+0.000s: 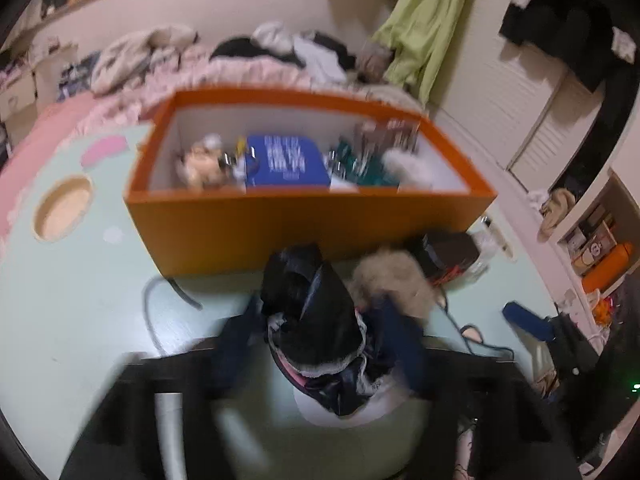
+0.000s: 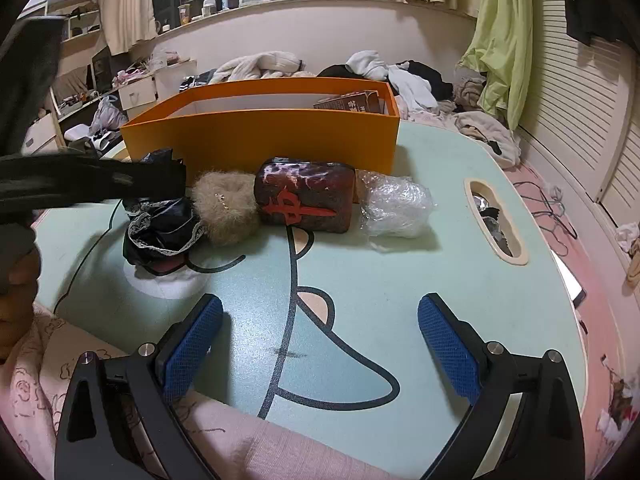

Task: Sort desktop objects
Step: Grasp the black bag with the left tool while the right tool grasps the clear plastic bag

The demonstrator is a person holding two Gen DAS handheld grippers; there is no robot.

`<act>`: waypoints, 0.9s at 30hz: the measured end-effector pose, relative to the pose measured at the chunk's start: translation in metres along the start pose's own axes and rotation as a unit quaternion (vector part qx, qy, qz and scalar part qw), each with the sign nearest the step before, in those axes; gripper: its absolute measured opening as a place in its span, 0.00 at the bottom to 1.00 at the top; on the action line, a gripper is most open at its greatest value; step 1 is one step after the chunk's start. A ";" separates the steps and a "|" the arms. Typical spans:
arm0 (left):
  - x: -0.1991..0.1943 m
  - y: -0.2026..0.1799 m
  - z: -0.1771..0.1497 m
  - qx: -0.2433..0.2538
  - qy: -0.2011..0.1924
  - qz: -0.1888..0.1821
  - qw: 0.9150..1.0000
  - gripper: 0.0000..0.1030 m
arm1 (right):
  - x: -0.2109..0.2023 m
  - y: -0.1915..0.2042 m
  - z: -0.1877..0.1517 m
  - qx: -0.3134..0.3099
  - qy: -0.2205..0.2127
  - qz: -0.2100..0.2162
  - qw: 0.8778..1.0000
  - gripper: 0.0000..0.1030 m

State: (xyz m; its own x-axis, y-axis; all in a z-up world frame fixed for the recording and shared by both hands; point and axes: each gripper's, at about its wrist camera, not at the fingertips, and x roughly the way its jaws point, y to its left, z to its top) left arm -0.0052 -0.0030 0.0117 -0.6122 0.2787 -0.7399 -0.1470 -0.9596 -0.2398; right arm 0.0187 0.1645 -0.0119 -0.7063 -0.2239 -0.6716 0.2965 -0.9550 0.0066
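Observation:
An orange box [image 1: 304,216] stands on the pale green table [image 1: 80,300] and holds a blue book [image 1: 286,160], a plush toy and other items. My left gripper [image 1: 320,344] is shut on a black lace-trimmed satin bundle [image 1: 316,320], just in front of the box; the view is blurred. The bundle [image 2: 160,228] also shows in the right wrist view, with the left gripper's black body above it. Beside it lie a beige furry pouch [image 2: 226,208], a dark red cushion [image 2: 306,196] and a clear plastic wrap [image 2: 396,204]. My right gripper [image 2: 320,340] is open and empty above the table's near part.
The orange box [image 2: 260,140] stands behind the row of objects. The table has an oval handle slot [image 2: 496,220] at the right and a round hole [image 1: 62,208] at the left. A bed with clothes lies behind. Cables run by the table's right side.

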 end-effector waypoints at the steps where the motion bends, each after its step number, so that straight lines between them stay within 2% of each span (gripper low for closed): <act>1: -0.003 0.003 -0.004 -0.008 -0.011 -0.007 1.000 0.36 | 0.000 0.000 0.000 0.000 0.000 0.000 1.000 0.95; 4: -0.017 0.015 -0.015 -0.020 -0.033 -0.015 0.999 0.32 | 0.000 0.000 0.000 0.000 0.000 0.000 1.000 0.95; 7: -0.031 0.023 -0.026 -0.019 -0.050 0.017 0.998 0.32 | -0.003 0.000 -0.001 0.002 -0.002 0.000 1.000 0.95; 9: -0.030 0.025 -0.032 -0.013 -0.046 0.035 0.998 0.32 | -0.006 -0.003 -0.002 0.013 -0.009 0.008 1.000 0.95; 11: -0.029 0.029 -0.038 -0.015 -0.052 0.034 0.998 0.32 | -0.012 -0.011 -0.002 0.039 -0.019 0.022 0.999 0.95; 14: -0.028 0.030 -0.036 -0.015 -0.050 0.033 0.998 0.33 | -0.017 -0.035 0.007 0.107 -0.028 0.038 0.993 0.80; 16: -0.028 0.029 -0.037 -0.013 -0.050 0.036 0.998 0.33 | -0.021 -0.050 0.019 0.144 -0.040 0.038 0.988 0.78; 19: -0.028 0.031 -0.036 -0.014 -0.050 0.035 0.998 0.33 | -0.018 -0.058 0.044 0.127 -0.041 -0.010 0.991 0.71; 23: -0.028 0.031 -0.036 -0.013 -0.050 0.035 0.998 0.33 | -0.005 -0.061 0.060 0.119 -0.011 -0.006 0.993 0.60; 25: -0.028 0.031 -0.035 -0.014 -0.051 0.035 0.998 0.33 | 0.010 -0.061 0.061 0.116 0.020 0.000 0.993 0.56; 26: -0.028 0.031 -0.035 -0.013 -0.051 0.035 0.998 0.33 | 0.021 -0.058 0.059 0.117 0.046 0.007 0.992 0.46; 27: -0.027 0.030 -0.036 -0.014 -0.050 0.035 0.998 0.33 | 0.024 -0.059 0.055 0.114 0.046 0.007 0.992 0.35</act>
State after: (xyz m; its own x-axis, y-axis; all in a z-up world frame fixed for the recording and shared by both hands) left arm 0.0348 -0.0385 0.0024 -0.6946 0.2054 -0.6895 -0.0815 -0.9747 -0.2082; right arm -0.0508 0.2052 0.0122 -0.6379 -0.2293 -0.7351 0.1464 -0.9733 0.1766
